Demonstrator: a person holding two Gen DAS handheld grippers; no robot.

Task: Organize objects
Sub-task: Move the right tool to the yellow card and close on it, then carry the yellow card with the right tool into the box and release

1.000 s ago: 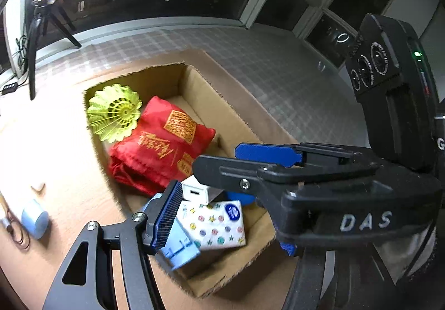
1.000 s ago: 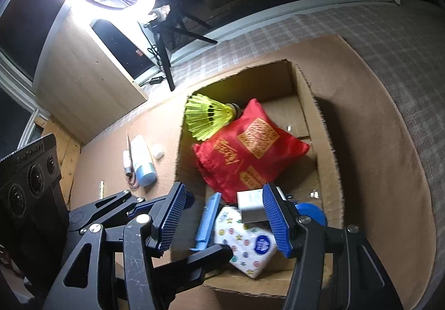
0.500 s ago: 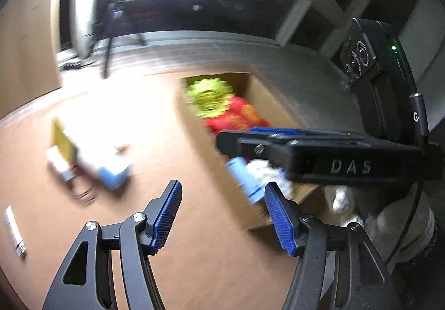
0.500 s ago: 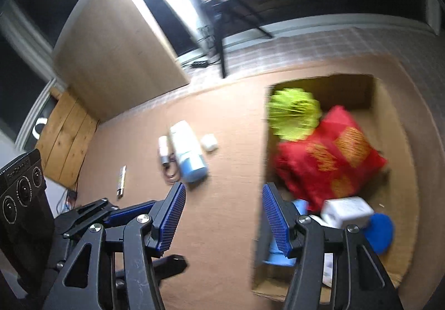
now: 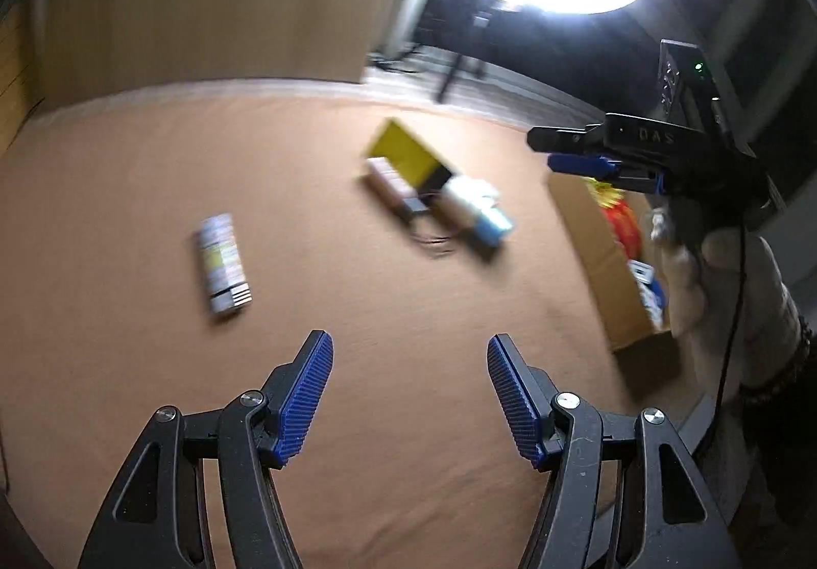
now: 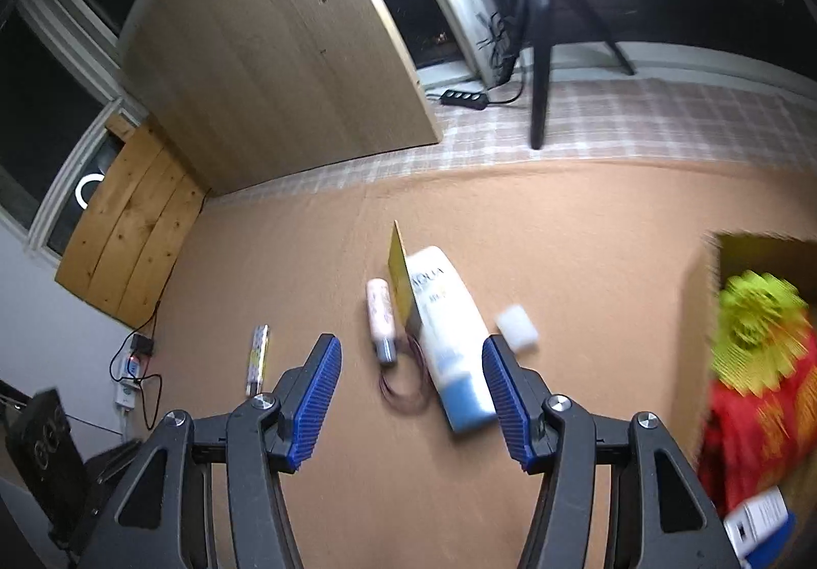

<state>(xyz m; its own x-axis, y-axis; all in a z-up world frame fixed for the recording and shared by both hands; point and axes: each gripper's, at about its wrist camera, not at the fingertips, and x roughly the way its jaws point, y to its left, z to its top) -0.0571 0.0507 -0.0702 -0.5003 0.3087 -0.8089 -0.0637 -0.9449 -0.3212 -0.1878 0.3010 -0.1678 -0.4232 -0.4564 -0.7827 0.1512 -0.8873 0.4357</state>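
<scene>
A cardboard box (image 6: 700, 293) at the right holds a yellow-green shuttlecock (image 6: 758, 329), a red pouch (image 6: 755, 421) and a small white box (image 6: 761, 515). On the brown mat lie a white and blue tube (image 6: 449, 339), a yellow card (image 6: 399, 278), a small pink bottle (image 6: 382, 316), a white block (image 6: 517, 325), a thin cord loop (image 6: 403, 385) and a patterned tube (image 5: 223, 263). My left gripper (image 5: 408, 395) is open and empty above bare mat. My right gripper (image 6: 408, 403) is open and empty just short of the tube; it also shows in the left wrist view (image 5: 602, 155) beside the box (image 5: 597, 263).
A wooden panel (image 6: 286, 58) leans at the back left. A ring light on a tripod (image 6: 541, 58) stands behind the mat, with a power strip (image 6: 462, 98) on the checked floor. Wooden planks (image 6: 127, 237) and a wall plug (image 6: 135, 365) are at the left.
Both grippers have swung left, away from the box, and now face the loose items on the mat. Both stay open and empty.
</scene>
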